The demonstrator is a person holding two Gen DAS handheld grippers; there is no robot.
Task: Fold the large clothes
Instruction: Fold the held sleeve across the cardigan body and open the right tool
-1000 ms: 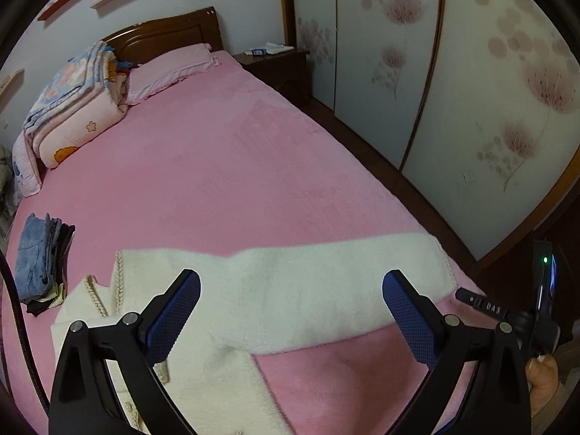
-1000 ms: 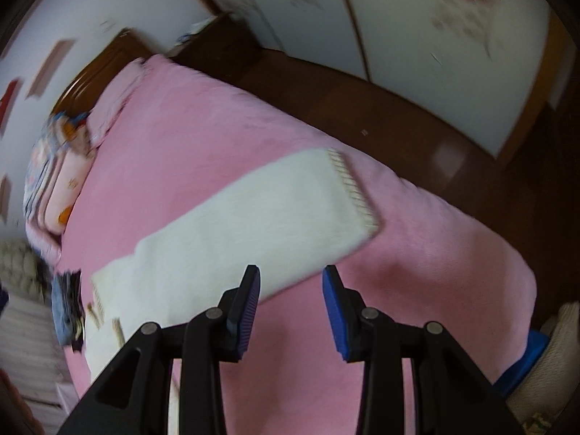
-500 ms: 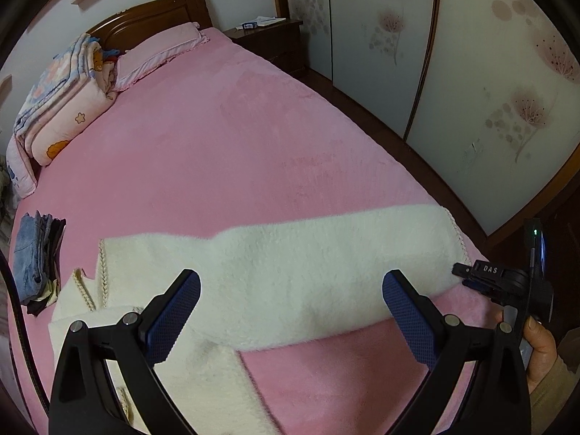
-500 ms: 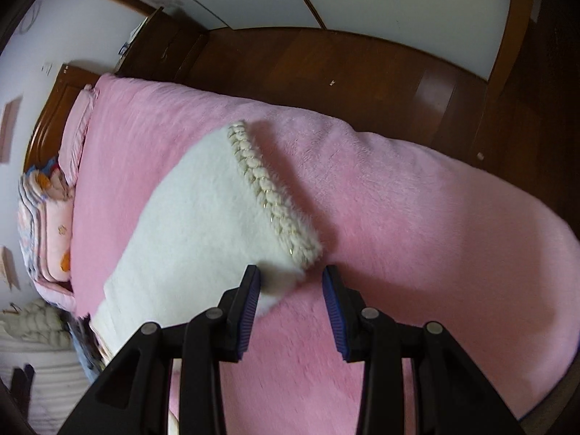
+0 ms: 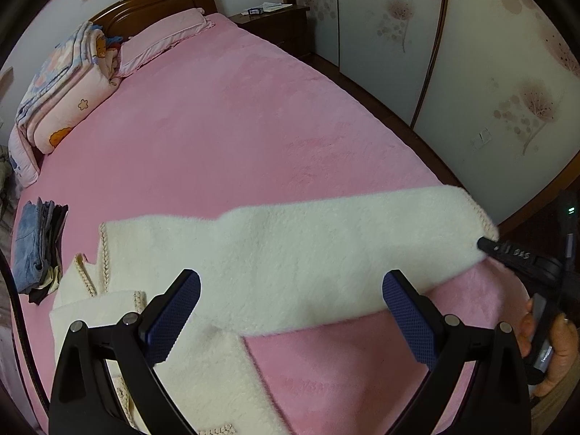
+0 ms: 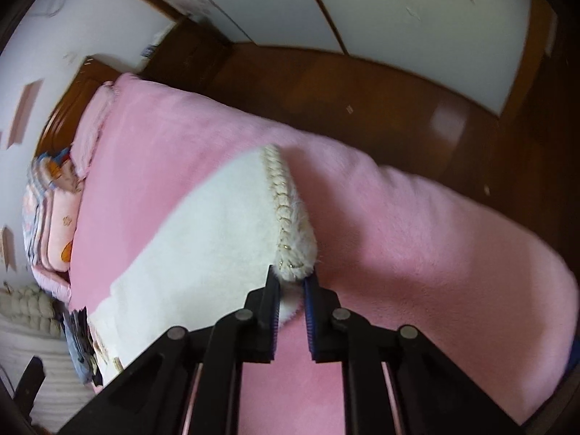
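One fluffy cream-white fleece garment with braided trim lies near foot of pink plush bedspread, sleeve stretched toward bed's right edge. Right gripper narrow, pinching braided sleeve cuff. Left gripper wide, holding nothing, hovers over garment body. Judged early stage: sleeve not yet folded in; body folds remain. Room: folded patterned quilt, pink pillow at dark wooden headboard; folded jeans stack; floral wardrobe doors; wooden floor.
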